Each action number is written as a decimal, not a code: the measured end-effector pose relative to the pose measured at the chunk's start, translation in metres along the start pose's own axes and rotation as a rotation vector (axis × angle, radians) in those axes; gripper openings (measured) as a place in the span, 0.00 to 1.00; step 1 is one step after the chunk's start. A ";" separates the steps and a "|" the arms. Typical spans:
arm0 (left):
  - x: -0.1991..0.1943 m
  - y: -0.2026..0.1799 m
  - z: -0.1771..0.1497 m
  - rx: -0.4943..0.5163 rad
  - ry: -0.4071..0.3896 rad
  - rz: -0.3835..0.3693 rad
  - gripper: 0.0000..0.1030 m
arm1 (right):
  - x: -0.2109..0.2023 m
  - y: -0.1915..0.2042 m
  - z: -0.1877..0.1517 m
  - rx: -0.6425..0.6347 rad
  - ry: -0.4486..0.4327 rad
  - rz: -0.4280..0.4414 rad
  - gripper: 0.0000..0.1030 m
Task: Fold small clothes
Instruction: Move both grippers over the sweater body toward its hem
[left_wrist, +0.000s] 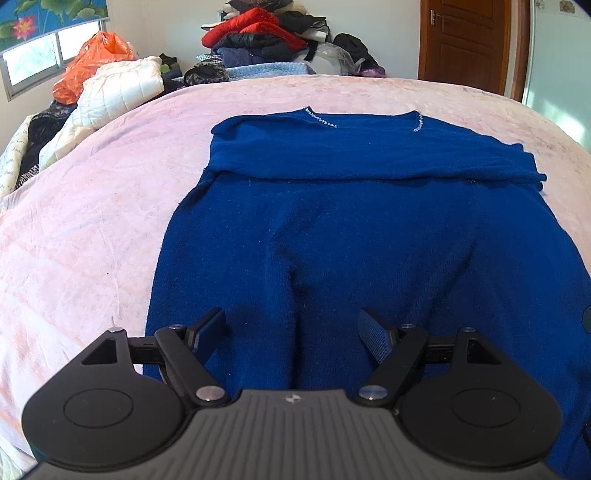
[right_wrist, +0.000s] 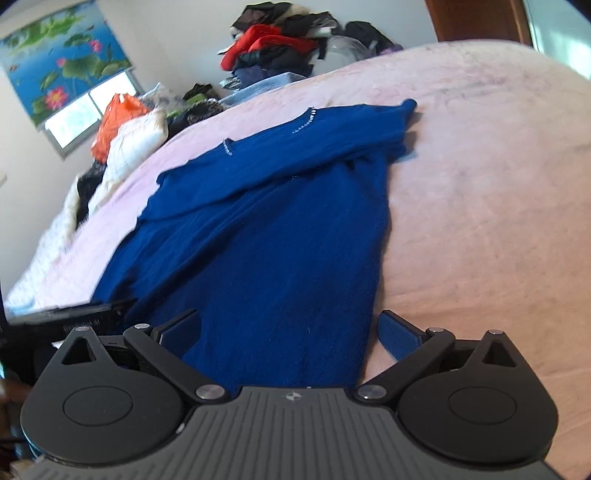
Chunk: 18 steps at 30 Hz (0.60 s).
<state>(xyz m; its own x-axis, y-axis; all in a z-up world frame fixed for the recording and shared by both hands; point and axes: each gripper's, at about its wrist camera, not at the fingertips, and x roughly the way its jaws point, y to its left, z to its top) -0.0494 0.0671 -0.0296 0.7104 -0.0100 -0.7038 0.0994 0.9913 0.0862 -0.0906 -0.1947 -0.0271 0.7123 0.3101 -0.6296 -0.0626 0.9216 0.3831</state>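
A dark blue knitted sweater lies flat on the pink blanket, its collar with white stitching at the far end. A sleeve is folded across the chest as a band. My left gripper is open just above the sweater's near hem, towards its left side, with nothing pinched. In the right wrist view the same sweater runs away to the upper right. My right gripper is open astride the sweater's near right edge, one finger over the bare blanket.
Beyond the bed's far edge is a heap of clothes with red and dark items. A white puffer jacket and an orange plastic bag sit at the far left. A wooden door is at the far right. A dark blurred object shows at the right wrist view's left edge.
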 end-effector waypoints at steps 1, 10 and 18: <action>0.000 0.000 0.000 0.002 0.000 0.002 0.80 | -0.001 0.001 0.000 -0.006 0.003 0.002 1.00; -0.010 -0.003 -0.003 0.029 0.007 0.019 0.80 | -0.010 0.008 -0.001 -0.043 0.015 0.039 1.00; -0.020 -0.004 -0.008 0.047 0.031 0.018 0.80 | -0.019 0.012 0.002 -0.068 0.024 0.054 1.00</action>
<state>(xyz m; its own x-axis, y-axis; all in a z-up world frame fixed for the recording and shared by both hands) -0.0690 0.0642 -0.0215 0.6902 0.0123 -0.7235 0.1202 0.9840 0.1313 -0.1038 -0.1902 -0.0093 0.6894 0.3649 -0.6257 -0.1488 0.9167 0.3707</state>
